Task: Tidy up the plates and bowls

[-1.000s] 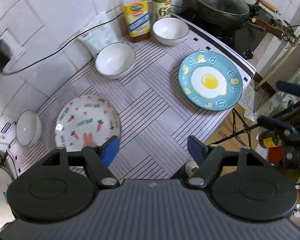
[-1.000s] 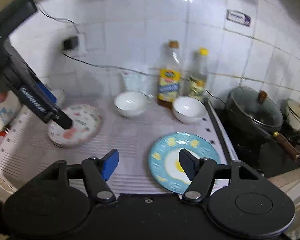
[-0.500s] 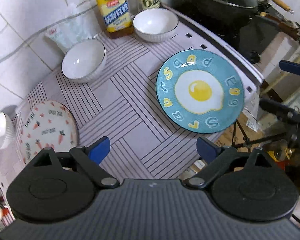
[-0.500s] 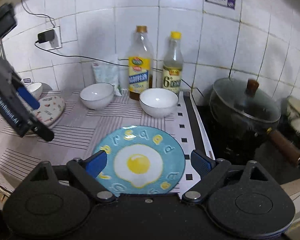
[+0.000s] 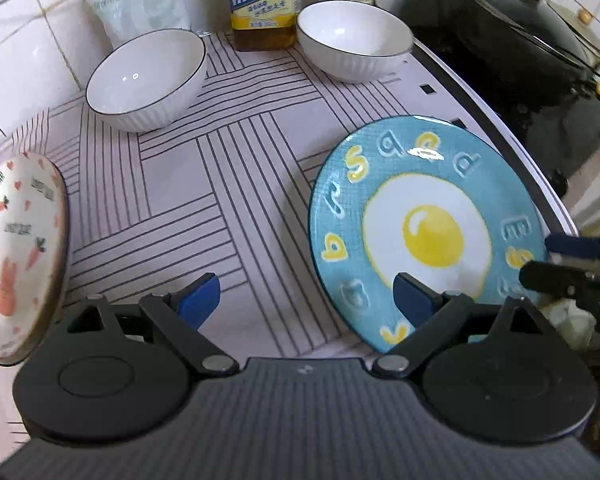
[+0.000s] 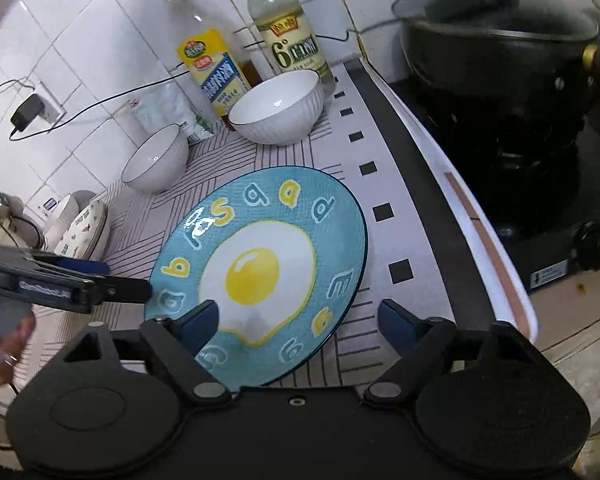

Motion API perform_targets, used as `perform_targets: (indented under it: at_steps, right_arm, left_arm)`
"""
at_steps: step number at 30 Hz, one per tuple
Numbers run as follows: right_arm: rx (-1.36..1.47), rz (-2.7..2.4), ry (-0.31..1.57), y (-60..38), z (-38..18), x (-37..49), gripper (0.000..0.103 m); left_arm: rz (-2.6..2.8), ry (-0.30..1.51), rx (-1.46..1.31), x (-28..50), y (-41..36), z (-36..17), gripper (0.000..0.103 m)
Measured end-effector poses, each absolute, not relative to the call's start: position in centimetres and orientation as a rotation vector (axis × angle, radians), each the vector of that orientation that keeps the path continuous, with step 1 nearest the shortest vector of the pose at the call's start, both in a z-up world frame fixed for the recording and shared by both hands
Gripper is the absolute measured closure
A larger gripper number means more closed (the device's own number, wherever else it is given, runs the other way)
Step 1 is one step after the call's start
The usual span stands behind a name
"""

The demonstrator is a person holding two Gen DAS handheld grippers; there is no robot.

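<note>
Left wrist view showed the left gripper (image 5: 304,294) with its blue fingers (image 5: 198,300) wide apart and nothing between them — the left finger over the striped mat (image 5: 180,184), the right one over the near rim of the blue plate (image 5: 424,228). Its jaws had just been opening. The right gripper (image 6: 300,320) also stood apart and empty, its jaws having just narrowed a little; its left finger hung over the plate's fried-egg print, its right finger over the mat just right of the plate.

The blue plate lay flat on the mat at the near right. At the far left sat a white bowl (image 5: 146,78), and a second bowl (image 5: 354,40) at the far right, just in front of two bottles (image 5: 264,0). A carrot-print plate (image 5: 16,256) lay at the left edge — well apart from the blue one. A black pot (image 6: 500,68) stood on the stove to the right.
</note>
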State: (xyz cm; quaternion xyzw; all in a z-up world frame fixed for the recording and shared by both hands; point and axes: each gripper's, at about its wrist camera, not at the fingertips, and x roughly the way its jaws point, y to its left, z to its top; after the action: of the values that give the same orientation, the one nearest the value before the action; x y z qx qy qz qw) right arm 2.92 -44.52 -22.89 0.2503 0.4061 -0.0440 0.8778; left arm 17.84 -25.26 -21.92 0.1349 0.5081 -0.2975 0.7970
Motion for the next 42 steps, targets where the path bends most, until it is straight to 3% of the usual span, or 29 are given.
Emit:
perform_targets:
  at_steps: [5, 7, 9, 10, 12, 15, 18, 26, 28, 35, 42]
  right_arm:
    - [0.503, -0.08, 0.846, -44.5, -24.2, 4.2, 0.035]
    - [0.502, -0.083, 0.85, -44.4, -24.4, 4.4, 0.044]
    - [0.511, -0.086, 0.855, -44.5, -24.7, 4.6, 0.049]
    - [0.507, -0.09, 0.85, -44.6, -24.8, 4.7, 0.05]
    - [0.522, -0.09, 0.839, -44.8, -24.8, 4.5, 0.052]
    - [0.545, -0.114, 0.816, -45.3, -25.1, 3.9, 0.068]
    - [0.568, -0.138, 0.808, -45.9, -25.5, 3.4, 0.084]
    - [0.627, -0.151, 0.767, -46.4, -26.1, 2.9, 0.09]
    - [0.629, -0.156, 0.767, -46.2, -25.9, 3.0, 0.085]
    - [0.539, -0.097, 0.834, -45.5, -24.6, 4.0, 0.084]
    - [0.537, -0.02, 0.856, -43.8, -23.5, 3.6, 0.081]
  left_arm:
    - [-0.617, 1.145, 0.149, 19.1, -25.0, -24.0, 0.013]
    - [-0.613, 1.185, 0.105, 19.5, -24.8, -24.4, 0.027]
    - [-0.619, 1.205, 0.102, 19.7, -24.8, -24.6, 0.034]
    - [-0.62, 1.202, 0.113, 19.6, -24.9, -24.5, 0.043]
    - [-0.634, 1.208, 0.122, 19.8, -25.1, -24.5, 0.048]
    - [-0.65, 1.202, 0.118, 20.1, -25.1, -24.6, 0.064]
    - [-0.681, 1.194, 0.125, 20.0, -25.4, -24.6, 0.068]
    - [-0.704, 1.128, 0.19, 18.2, -27.4, -24.6, 0.064]
    - [-0.698, 1.144, 0.191, 18.3, -27.5, -24.5, 0.066]
    - [-0.66, 1.255, 0.152, 18.8, -26.7, -24.1, 0.066]
    - [-0.685, 1.21, 0.246, 17.9, -24.9, -21.4, 0.067]
